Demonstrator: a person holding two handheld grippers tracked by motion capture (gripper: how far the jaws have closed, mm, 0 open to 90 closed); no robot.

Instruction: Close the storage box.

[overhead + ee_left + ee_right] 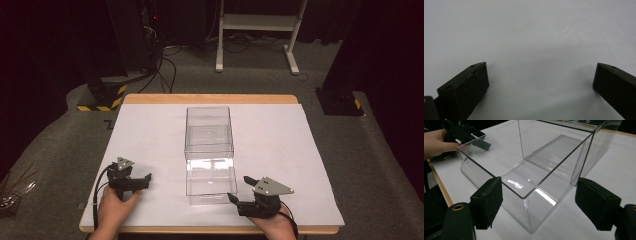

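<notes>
**Clear box between my grippers, neither one gripping**

The clear plastic box (210, 152) lies open-topped along the middle of the table (300, 150), its near end close to the front edge. My right gripper (239, 190) sits by the front edge, just beside the box's near right corner. Its jaws stand wide; in the right gripper view that corner (529, 200) lies ahead between them, untouched. My left gripper (142, 179) rests near the front-left corner, apart from the box, jaws wide over bare white surface.

Grey carpet (380, 165), white frame (260, 22), dark surroundings
</notes>
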